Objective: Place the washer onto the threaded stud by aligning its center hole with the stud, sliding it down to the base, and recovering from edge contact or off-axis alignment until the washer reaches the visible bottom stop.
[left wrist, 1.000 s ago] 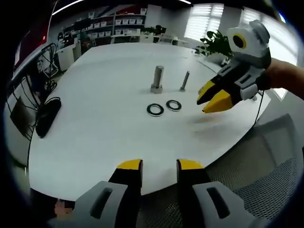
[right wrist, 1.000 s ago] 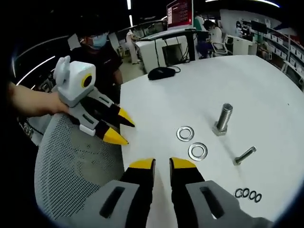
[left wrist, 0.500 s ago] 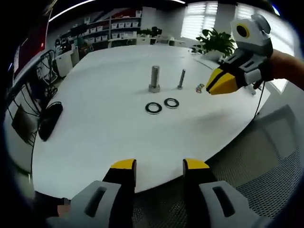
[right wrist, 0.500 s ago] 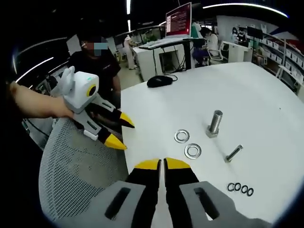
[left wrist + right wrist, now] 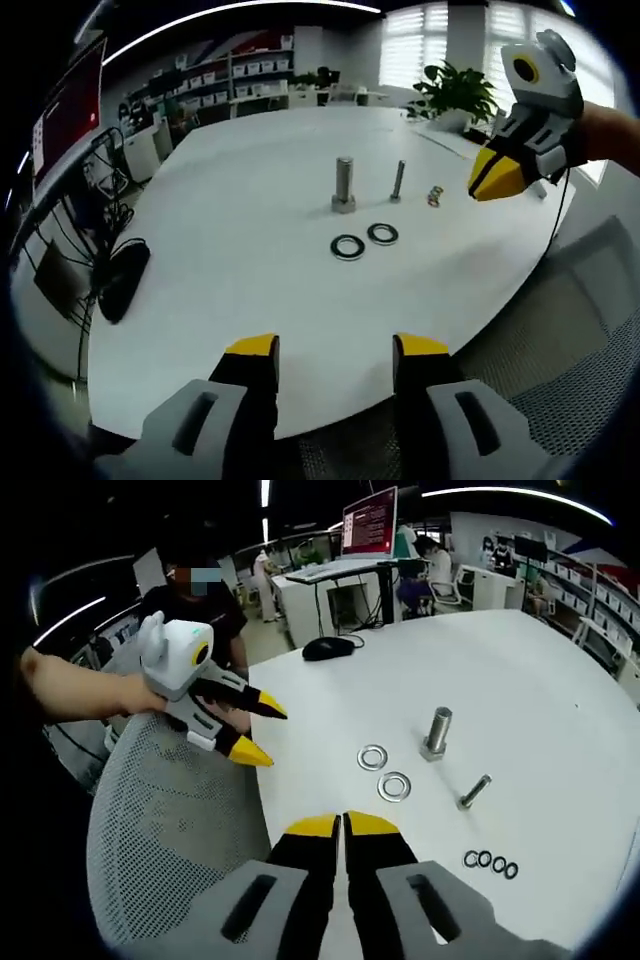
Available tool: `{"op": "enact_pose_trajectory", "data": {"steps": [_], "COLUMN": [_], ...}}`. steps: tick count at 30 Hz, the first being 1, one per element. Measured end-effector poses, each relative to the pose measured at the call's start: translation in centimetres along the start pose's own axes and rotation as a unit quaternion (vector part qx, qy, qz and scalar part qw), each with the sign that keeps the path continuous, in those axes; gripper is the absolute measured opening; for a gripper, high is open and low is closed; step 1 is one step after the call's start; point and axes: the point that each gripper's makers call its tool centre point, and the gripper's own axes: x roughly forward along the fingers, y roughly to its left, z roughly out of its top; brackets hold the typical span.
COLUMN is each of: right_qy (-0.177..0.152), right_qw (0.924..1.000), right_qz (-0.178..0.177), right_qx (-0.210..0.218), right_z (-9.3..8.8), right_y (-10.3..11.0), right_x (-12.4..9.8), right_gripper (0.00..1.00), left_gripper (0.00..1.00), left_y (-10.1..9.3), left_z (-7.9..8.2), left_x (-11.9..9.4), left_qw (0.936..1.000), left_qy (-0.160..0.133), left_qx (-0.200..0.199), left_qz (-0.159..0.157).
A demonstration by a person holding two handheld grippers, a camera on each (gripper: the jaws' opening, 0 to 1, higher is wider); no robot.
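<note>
Small rings [image 5: 489,861] by thin bolt [image 5: 474,791] tiny, type unclear

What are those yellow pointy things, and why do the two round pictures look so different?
They are claws, a bit like big tweezers. A person holds one in each hand, and a small camera rides on each, so each picture looks out from one claw.

In the left gripper view, the left claw is at the bottom with its jaws apart. The right claw comes in from the side. In the right gripper view, the right claw is at the bottom with its jaws together, and the left claw is open beside a mesh chair.

Neither claw holds anything. On the white table a big bolt stands upright. Near it lie two flat washers, a thinner bolt lying on its side, and a row of little rings. A computer mouse sits further off.
</note>
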Motion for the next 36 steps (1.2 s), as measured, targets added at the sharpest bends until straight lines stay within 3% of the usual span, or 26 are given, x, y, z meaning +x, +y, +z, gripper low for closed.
{"op": "enact_pose_trajectory", "data": {"steps": [8, 19, 25, 36], "right_qy": [0.015, 0.095, 0.148, 0.222], "right_qw": [0.9997, 0.9930, 0.9826, 0.9643], "right_qz": [-0.007, 0.007, 0.011, 0.038], "right_qx": [-0.018, -0.069, -0.111, -0.139], "right_z": [2.3, -0.3, -1.2, -2.5], "right_y": [-0.9, -2.0, -3.5, -4.8], "right_x": [1.0, 4.0, 5.6, 8.1], "right_gripper": [0.13, 0.24, 0.27, 0.29], "left_gripper": [0.45, 0.44, 0.44, 0.42], "left_y": [0.3, 0.1, 0.5, 0.9], "left_z": [0.3, 0.3, 0.3, 0.4], "left_x": [0.5, 0.6, 0.6, 0.7], "left_qw": [1.0000, 0.9998, 0.9998, 0.9996], "left_qy": [0.001, 0.002, 0.002, 0.003], "left_qx": [0.001, -0.017, -0.022, -0.026], "left_qz": [-0.009, -0.013, -0.005, 0.006]}}
